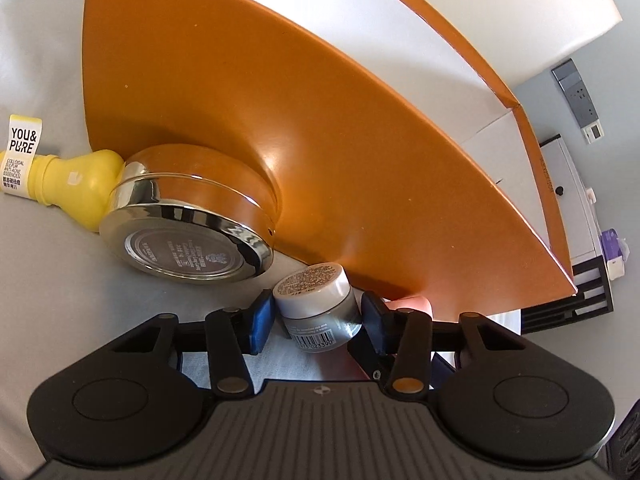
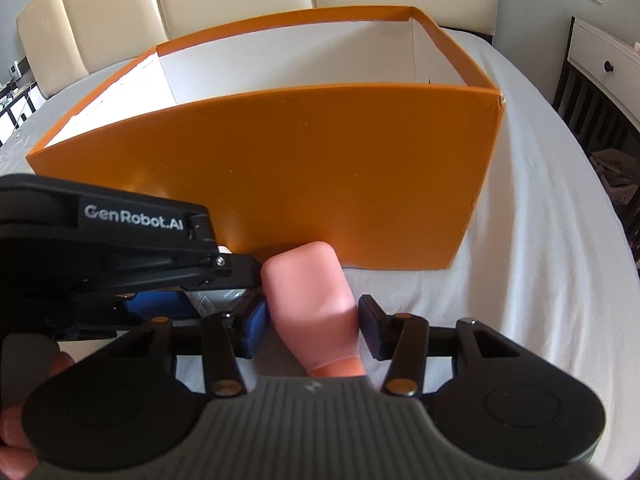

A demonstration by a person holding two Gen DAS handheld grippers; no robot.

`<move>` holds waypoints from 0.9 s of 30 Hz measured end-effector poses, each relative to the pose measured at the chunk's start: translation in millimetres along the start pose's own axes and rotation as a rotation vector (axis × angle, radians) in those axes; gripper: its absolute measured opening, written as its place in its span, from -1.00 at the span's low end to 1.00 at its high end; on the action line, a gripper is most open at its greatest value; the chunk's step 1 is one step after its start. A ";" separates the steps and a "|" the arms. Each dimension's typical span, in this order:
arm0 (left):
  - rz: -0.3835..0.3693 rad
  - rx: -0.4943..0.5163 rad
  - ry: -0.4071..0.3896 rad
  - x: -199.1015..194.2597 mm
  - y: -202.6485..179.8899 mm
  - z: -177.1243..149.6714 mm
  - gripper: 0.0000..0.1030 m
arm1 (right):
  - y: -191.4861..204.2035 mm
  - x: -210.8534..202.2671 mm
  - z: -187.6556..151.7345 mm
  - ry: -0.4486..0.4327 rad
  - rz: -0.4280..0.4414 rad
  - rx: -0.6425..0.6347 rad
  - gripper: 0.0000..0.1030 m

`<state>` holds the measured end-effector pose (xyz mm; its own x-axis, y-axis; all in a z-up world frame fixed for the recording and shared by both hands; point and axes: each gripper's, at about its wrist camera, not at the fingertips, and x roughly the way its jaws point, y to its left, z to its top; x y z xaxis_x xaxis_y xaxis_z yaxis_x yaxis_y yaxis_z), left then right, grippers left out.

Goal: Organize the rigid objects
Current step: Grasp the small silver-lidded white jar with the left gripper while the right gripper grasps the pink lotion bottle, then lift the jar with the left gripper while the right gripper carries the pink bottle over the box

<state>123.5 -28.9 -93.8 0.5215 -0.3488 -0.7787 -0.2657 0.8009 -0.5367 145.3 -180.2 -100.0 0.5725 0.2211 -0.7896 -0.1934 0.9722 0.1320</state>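
An open orange box (image 1: 240, 92) stands on the white sheet; it fills the right wrist view (image 2: 300, 168) too. My left gripper (image 1: 318, 318) is open around a small grey jar with a white lid (image 1: 316, 304) lying on its side by the box wall; a gap shows on each side. A round silver compact (image 1: 188, 236) leans against the box, with a yellow bottle (image 1: 68, 184) behind it. My right gripper (image 2: 314, 326) is open around a pink bottle (image 2: 316, 304) lying on the sheet; the left pad is close, the right pad apart.
The left gripper's black body (image 2: 100, 240) crosses the left of the right wrist view, right beside the pink bottle. A cream padded headboard (image 2: 200, 8) stands behind the box. A white drawer unit (image 2: 600, 60) and a dark rack stand at the right bed edge.
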 end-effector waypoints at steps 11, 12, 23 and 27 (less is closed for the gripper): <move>-0.014 0.015 0.010 -21.9 9.8 -7.0 -0.02 | 9.5 -20.0 -5.7 0.003 -0.034 -0.036 -0.10; -0.013 0.018 0.009 -25.8 12.1 -7.8 -0.02 | 9.8 -23.9 -7.0 0.000 -0.039 -0.036 -0.10; -0.049 0.108 -0.029 -68.3 17.9 -11.3 -0.10 | 14.8 -75.4 -13.8 -0.068 -0.043 -0.062 -0.12; -0.058 0.160 -0.062 -84.0 14.8 -13.1 -0.10 | 17.7 -93.2 -8.9 -0.102 -0.027 -0.068 -0.12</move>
<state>65.1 5.9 -40.6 0.5822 -0.3700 -0.7240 -0.1043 0.8491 -0.5178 81.5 -184.3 -29.3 0.6556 0.2049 -0.7268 -0.2282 0.9713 0.0680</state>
